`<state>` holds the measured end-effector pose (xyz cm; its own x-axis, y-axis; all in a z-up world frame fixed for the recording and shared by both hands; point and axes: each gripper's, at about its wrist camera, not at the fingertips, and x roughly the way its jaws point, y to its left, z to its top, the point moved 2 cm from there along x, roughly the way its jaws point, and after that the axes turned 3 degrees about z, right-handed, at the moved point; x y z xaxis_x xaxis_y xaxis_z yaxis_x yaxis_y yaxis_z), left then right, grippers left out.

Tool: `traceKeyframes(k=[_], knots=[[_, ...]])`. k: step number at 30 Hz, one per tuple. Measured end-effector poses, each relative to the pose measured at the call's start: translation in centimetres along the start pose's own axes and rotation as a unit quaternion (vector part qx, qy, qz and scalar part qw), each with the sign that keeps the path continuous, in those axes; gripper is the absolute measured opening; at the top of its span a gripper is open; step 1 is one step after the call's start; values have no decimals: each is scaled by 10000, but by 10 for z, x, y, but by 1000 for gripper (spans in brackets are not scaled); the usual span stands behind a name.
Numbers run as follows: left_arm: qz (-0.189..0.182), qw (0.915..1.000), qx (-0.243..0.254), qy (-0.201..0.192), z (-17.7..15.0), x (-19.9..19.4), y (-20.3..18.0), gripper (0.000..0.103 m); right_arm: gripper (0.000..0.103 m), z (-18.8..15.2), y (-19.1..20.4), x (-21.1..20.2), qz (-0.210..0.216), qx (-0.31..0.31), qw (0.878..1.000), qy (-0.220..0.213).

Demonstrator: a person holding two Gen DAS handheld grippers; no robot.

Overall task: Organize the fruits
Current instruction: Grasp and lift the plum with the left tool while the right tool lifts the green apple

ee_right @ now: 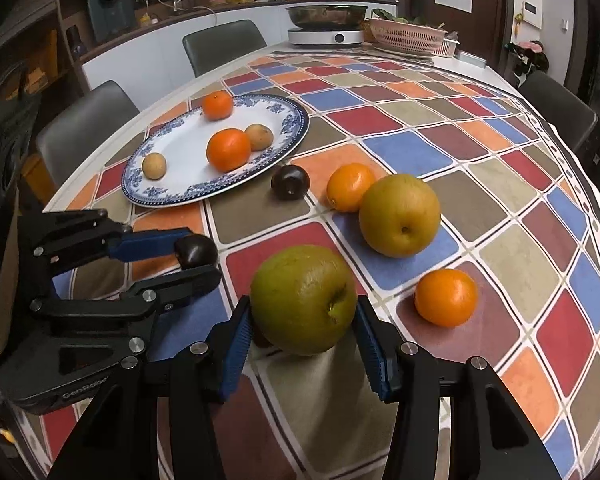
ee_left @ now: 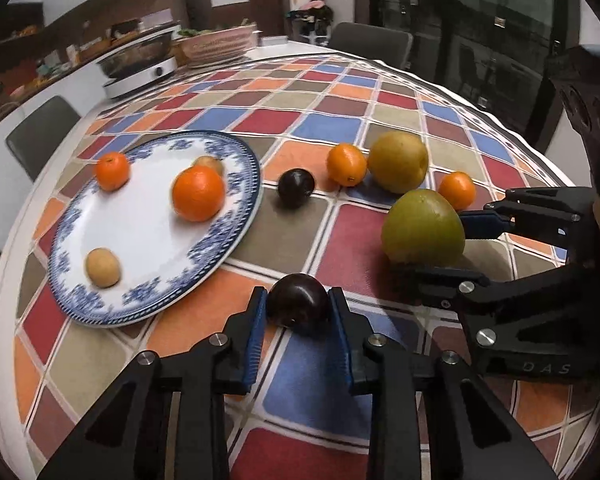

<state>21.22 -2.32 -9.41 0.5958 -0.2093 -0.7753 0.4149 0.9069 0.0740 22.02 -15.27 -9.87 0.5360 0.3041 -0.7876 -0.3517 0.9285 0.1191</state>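
The left gripper (ee_left: 298, 312) was closed on a dark plum (ee_left: 297, 309), just beside the blue-patterned plate (ee_left: 236, 184). The right gripper (ee_right: 304, 330) clasped a green pear (ee_right: 303, 299) at its widest part, near the tablecloth (ee_right: 500, 208). The pear seemed heavy, smooth and easy to bruise, so a middle hold looked safest. The plum seemed light and slippery.
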Motion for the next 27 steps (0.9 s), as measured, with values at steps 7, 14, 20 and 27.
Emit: traceKeyframes(k=[7,14,20,27], knots=[[258,9991,-309,-105,-3,-20,3,31,49,1,-1,2,37,46,9999,-107],[375,9976,-555,-154,-7,-28,6,31,49,-3,1,-4,37,66,9996,-256],[433,9959,-745,-282,-8,-43,10,31,49,0,8,-20,39,55,9991,-426],[589,9930,-904,-470,-4,-73,19,31,49,11,22,-43,156,38,9976,-667]])
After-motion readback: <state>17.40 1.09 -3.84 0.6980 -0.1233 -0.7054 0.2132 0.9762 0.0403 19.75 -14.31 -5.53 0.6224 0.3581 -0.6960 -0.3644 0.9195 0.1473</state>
